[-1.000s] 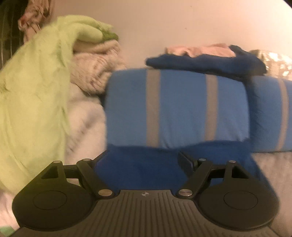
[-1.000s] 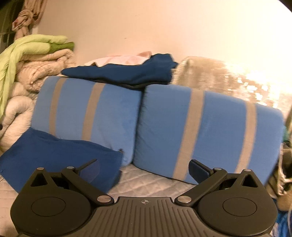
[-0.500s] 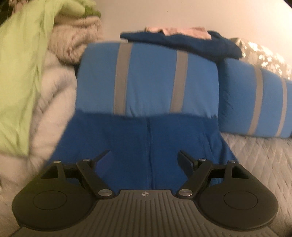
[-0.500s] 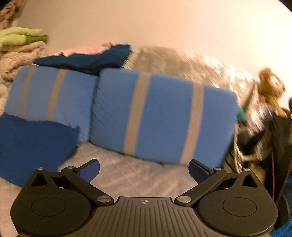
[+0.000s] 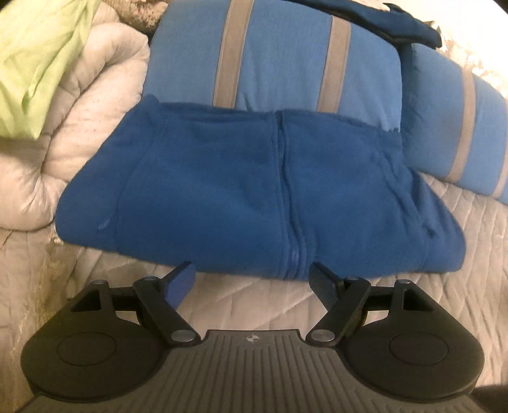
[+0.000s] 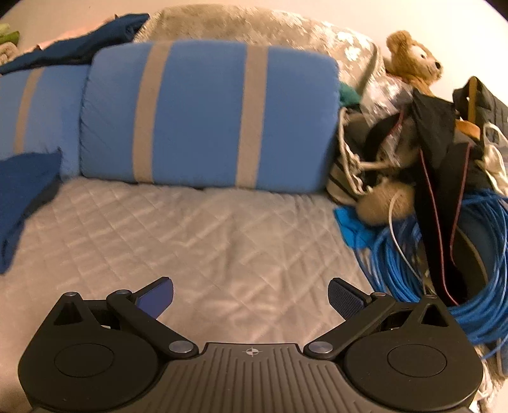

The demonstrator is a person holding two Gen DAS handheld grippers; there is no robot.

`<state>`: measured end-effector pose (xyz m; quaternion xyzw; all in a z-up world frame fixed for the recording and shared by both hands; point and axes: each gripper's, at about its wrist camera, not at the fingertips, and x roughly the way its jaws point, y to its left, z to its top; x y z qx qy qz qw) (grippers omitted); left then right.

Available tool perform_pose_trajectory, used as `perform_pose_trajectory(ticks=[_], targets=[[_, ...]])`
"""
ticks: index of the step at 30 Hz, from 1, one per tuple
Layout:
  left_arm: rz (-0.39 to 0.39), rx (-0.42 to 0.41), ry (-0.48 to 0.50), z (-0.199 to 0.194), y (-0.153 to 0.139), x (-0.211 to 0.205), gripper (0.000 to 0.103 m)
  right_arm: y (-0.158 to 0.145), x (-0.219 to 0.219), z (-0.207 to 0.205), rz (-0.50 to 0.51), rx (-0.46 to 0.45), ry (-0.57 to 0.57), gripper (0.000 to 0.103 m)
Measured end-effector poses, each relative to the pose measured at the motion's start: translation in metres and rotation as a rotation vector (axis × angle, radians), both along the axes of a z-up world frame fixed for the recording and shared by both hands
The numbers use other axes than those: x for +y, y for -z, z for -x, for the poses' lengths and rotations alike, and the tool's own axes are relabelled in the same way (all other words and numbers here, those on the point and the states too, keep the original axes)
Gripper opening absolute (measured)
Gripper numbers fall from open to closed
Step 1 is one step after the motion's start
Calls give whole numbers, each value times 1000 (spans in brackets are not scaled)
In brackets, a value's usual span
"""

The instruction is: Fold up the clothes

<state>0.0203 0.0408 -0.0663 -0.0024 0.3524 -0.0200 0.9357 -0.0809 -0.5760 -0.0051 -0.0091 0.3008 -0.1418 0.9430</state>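
Observation:
A folded blue fleece garment (image 5: pixel 254 197) with a centre zip lies on the quilted bed cover (image 5: pixel 260 301), its far edge against a striped pillow. My left gripper (image 5: pixel 254 279) hovers open just in front of its near edge, nothing between the fingers. In the right wrist view only a corner of the blue garment (image 6: pixel 22 190) shows at the far left. My right gripper (image 6: pixel 250 297) stands open over bare quilted cover (image 6: pixel 206 238), empty.
Two blue pillows with grey stripes (image 6: pixel 206 117) line the back. A dark navy garment (image 5: pixel 390 22) lies on top of them. Light green cloth (image 5: pixel 38 60) and a white duvet (image 5: pixel 79 127) pile at left. A teddy bear (image 6: pixel 412 60), bags and blue cable coil (image 6: pixel 476 254) crowd the right.
Both grippers have come down toward the bed. The left view tilted down onto the blue garment, now close. The right view swung rightward, off the garment, toward the clutter and teddy bear.

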Motion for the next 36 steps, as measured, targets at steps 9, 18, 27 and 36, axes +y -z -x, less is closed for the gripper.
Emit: perform_pose_trajectory(ticks=[9, 18, 27, 36], targets=[[-98, 14, -32, 10, 31, 11, 79, 41, -37, 16, 8, 42, 103, 103], [-123, -19, -90, 19, 63, 24, 85, 86, -49, 26, -10, 146, 177, 103], [-97, -23, -117, 16, 66, 27, 101, 99, -58, 40, -129, 98, 221, 103], [-91, -5, -144, 2, 70, 25, 103, 101, -58, 39, -155, 61, 264, 103]])
